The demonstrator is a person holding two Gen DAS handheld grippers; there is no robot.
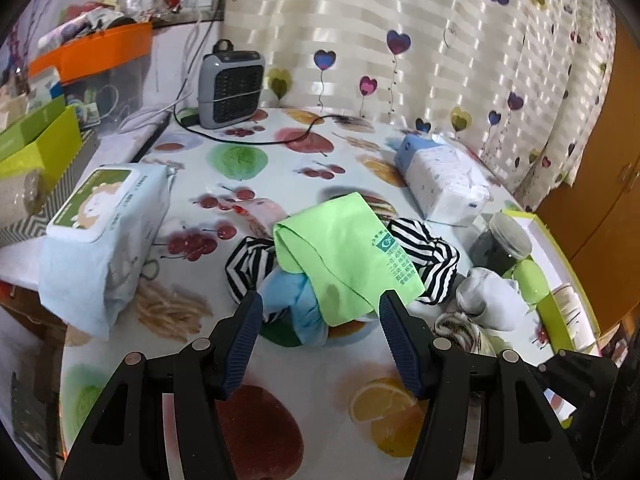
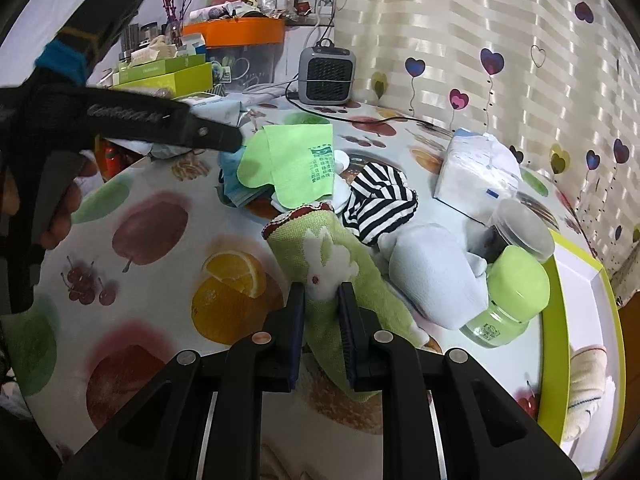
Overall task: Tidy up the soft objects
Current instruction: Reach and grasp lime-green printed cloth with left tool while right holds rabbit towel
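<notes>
A pile of soft items lies mid-table: a light green cloth (image 1: 344,256) with printed text, a black-and-white striped garment (image 1: 428,256), a blue cloth (image 1: 296,300) and white socks (image 1: 488,300). My left gripper (image 1: 320,312) is open, its fingers either side of the near edge of the pile. My right gripper (image 2: 322,300) is shut on a green knitted sock with a white rabbit (image 2: 320,264) and holds it up from the table. The green cloth (image 2: 288,164), striped garment (image 2: 376,200) and a pale blue plush item (image 2: 436,276) lie beyond it. The left gripper shows in the right wrist view (image 2: 224,138).
A yellow-green tray (image 2: 560,300) at the right edge holds a rolled sock (image 2: 588,372). Two jars (image 2: 516,292) stand beside it. A wet-wipes pack (image 1: 104,216), a tissue pack (image 1: 444,180), a grey heater (image 1: 232,88) with its cable, and cluttered boxes at the left share the table.
</notes>
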